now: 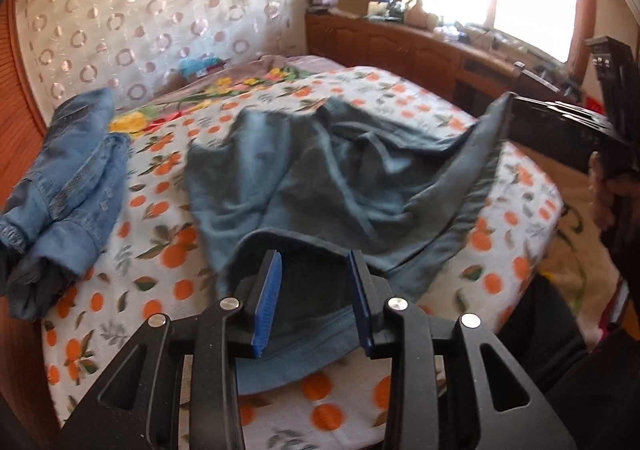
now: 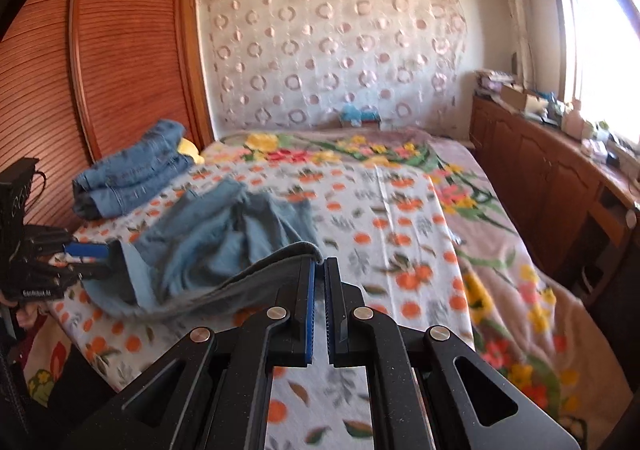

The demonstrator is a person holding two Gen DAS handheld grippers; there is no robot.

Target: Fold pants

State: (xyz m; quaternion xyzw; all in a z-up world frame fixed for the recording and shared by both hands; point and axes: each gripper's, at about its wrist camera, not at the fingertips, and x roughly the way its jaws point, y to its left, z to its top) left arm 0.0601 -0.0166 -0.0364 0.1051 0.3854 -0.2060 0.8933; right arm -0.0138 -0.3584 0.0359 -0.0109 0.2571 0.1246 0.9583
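Blue-grey pants (image 1: 320, 177) lie rumpled on the bed, waistband toward me. My left gripper (image 1: 316, 264) is open, its blue pads astride the near waistband edge, which lies loosely between them. My right gripper (image 2: 319, 266) is shut on the other waistband corner and holds it lifted; it also shows at the right of the left wrist view (image 1: 516, 109). In the right wrist view the pants (image 2: 208, 246) stretch left to the left gripper (image 2: 94, 252).
The bed has an orange-print sheet (image 1: 152, 217) and a floral blanket (image 2: 520, 270) behind. Folded denim clothes (image 1: 68, 177) lie at the bed's left side. A wooden wardrobe (image 2: 120, 49) stands left, a cluttered wooden cabinet (image 2: 540, 161) under the window right.
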